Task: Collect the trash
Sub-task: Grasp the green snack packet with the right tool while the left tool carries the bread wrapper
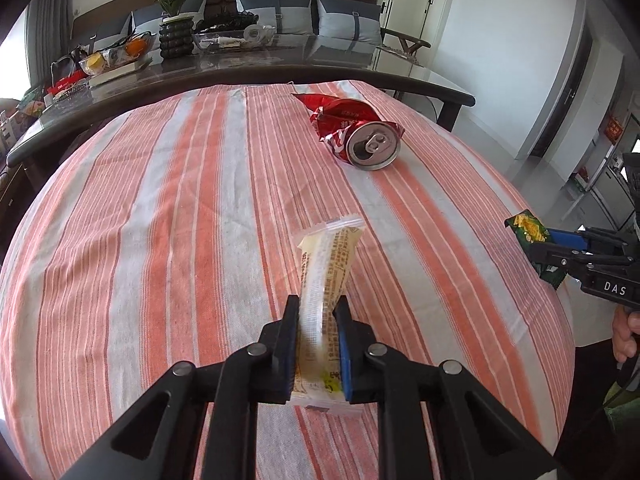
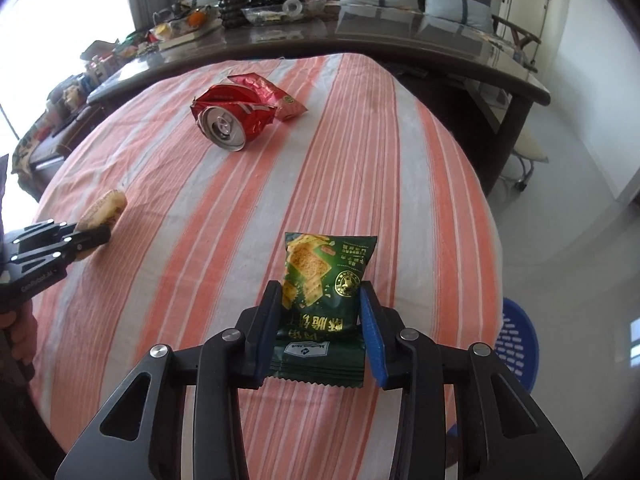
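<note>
My left gripper (image 1: 316,304) is shut on a pale yellow snack wrapper (image 1: 328,256), which sticks up from between the pads over the striped tablecloth (image 1: 160,200). The right wrist view shows this gripper (image 2: 105,235) at the left edge with the wrapper (image 2: 102,208). My right gripper (image 2: 320,292) is shut on a green cracker packet (image 2: 320,264), held just above the cloth. From the left wrist view it (image 1: 534,249) hangs at the table's right edge with the packet (image 1: 526,228). A crushed red can (image 1: 372,146) (image 2: 222,128) lies on its side against a red wrapper (image 1: 340,110) (image 2: 272,94) at the far side.
A dark glass-topped table (image 1: 280,68) with a plant, fruit bowl and clutter runs behind the cloth-covered table, with a cushioned sofa beyond. A blue perforated basket (image 2: 516,344) stands on the floor at the right. A hand (image 1: 626,336) grips the right gripper's handle.
</note>
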### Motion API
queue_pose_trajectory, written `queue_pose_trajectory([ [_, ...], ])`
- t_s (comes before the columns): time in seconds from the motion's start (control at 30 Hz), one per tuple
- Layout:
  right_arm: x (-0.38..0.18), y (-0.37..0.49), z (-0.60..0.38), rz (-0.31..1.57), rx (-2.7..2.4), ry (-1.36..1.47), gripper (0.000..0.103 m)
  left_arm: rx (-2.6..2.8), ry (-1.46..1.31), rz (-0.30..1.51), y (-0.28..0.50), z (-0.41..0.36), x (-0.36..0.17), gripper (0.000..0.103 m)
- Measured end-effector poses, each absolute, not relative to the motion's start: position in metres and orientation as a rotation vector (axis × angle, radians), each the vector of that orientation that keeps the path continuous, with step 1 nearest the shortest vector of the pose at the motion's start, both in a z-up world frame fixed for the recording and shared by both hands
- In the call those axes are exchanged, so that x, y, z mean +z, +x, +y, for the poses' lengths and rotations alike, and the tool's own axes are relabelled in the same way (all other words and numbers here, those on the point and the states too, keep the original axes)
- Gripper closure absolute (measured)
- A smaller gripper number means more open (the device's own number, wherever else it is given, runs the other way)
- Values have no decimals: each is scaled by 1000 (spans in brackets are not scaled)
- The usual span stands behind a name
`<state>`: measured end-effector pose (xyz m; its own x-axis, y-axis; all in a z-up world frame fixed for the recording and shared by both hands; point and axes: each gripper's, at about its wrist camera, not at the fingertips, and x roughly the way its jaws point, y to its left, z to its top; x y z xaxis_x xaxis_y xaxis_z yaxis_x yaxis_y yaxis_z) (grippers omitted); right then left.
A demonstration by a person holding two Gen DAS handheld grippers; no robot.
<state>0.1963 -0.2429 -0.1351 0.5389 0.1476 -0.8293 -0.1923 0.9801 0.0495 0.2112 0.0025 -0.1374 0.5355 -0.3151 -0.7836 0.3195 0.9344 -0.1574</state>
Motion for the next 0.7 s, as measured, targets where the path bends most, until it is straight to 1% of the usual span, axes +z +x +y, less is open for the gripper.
queue_pose_trajectory([
  [0.43, -131, 176, -282, 965, 251, 52, 65, -428, 57, 909, 185, -67, -117, 86],
  [0.7, -116, 168, -339, 920, 187, 108, 64, -555, 69, 899, 178, -144, -93, 86],
])
